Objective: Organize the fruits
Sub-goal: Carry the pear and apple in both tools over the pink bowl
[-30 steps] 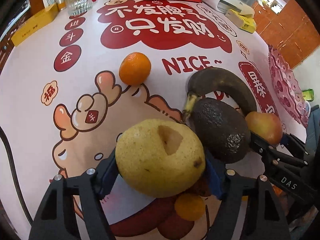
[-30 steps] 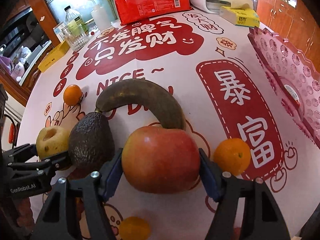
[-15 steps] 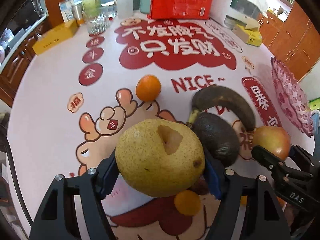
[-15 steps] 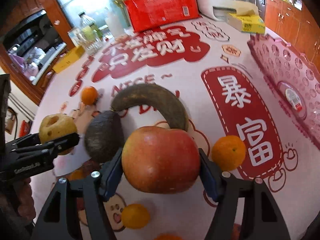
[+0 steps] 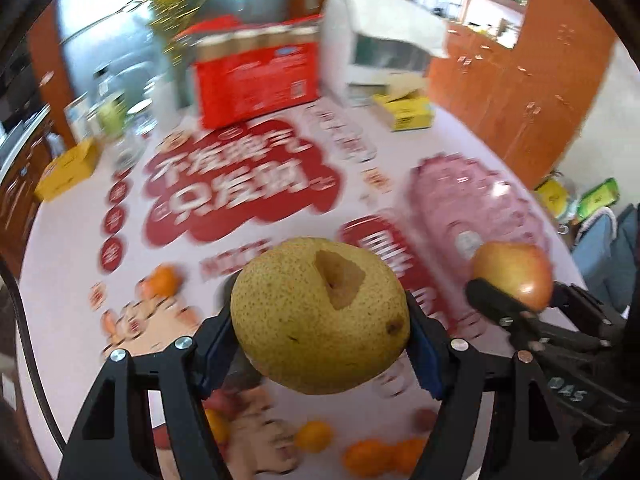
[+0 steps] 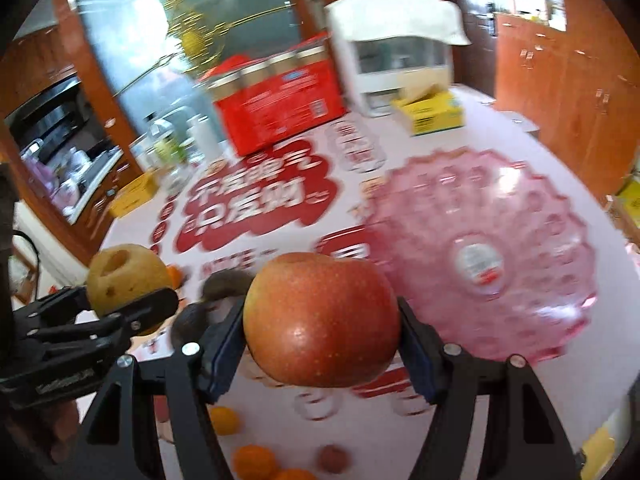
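Note:
My left gripper [image 5: 320, 340] is shut on a yellow pear [image 5: 320, 316], held in the air above the table. My right gripper [image 6: 322, 340] is shut on a red apple [image 6: 320, 318], also lifted. In the left wrist view the apple [image 5: 514, 272] and the right gripper sit at the right. The right wrist view has the pear [image 6: 124, 280] at the left. A pink glass fruit plate [image 6: 532, 240] lies on the table right of the apple, and it is also seen blurred as the plate [image 5: 468, 204]. An avocado [image 6: 188, 320] and the dark banana [image 6: 226, 284] lie below, partly hidden.
Several small oranges [image 5: 376, 456] lie near the table's front, and one orange [image 5: 162, 280] lies at the left. At the back stand a red carton [image 5: 256, 88], a white appliance [image 5: 384, 52], a yellow box [image 5: 408, 114] and bottles [image 5: 112, 116]. Another yellow box [image 5: 68, 170] sits far left.
Both grippers have risen with the pear and the apple and swung right, bringing the pink plate into fuller view. The banana and avocado stayed on the table below.

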